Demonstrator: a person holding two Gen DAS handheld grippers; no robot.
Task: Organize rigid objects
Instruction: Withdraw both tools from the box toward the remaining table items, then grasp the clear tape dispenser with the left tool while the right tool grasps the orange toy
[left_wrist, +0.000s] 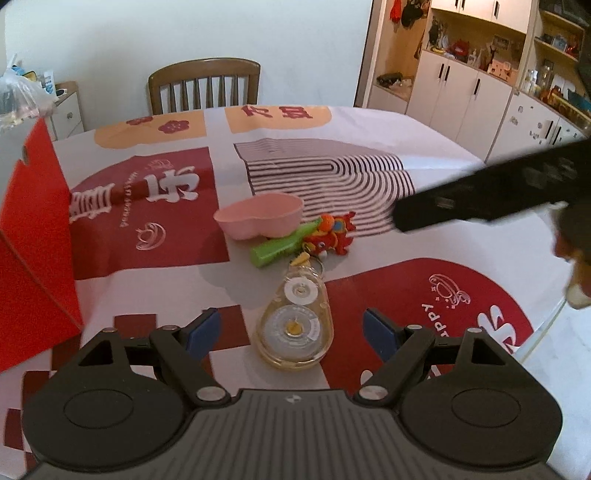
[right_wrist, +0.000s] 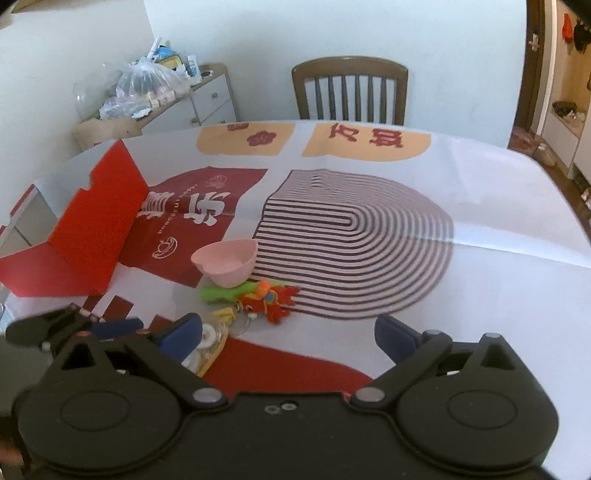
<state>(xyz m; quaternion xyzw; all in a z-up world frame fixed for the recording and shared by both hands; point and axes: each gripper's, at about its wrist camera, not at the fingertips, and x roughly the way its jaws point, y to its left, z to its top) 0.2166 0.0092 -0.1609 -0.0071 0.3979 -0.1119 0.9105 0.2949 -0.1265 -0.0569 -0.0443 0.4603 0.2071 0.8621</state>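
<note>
Tape dispenser (left_wrist: 295, 325), clear and teardrop-shaped, lies flat on the desk (left_wrist: 461, 236) straight ahead of the left gripper (left_wrist: 291, 332), its long axis running away between the wide-open, empty jaws. The right gripper (right_wrist: 288, 339), likewise open and empty, has it off to its left, so the left gripper looks nearer. Beyond lie a green comb (left_wrist: 284, 245), a red toy (left_wrist: 332, 234) and a pink bowl (left_wrist: 258, 218).
</note>
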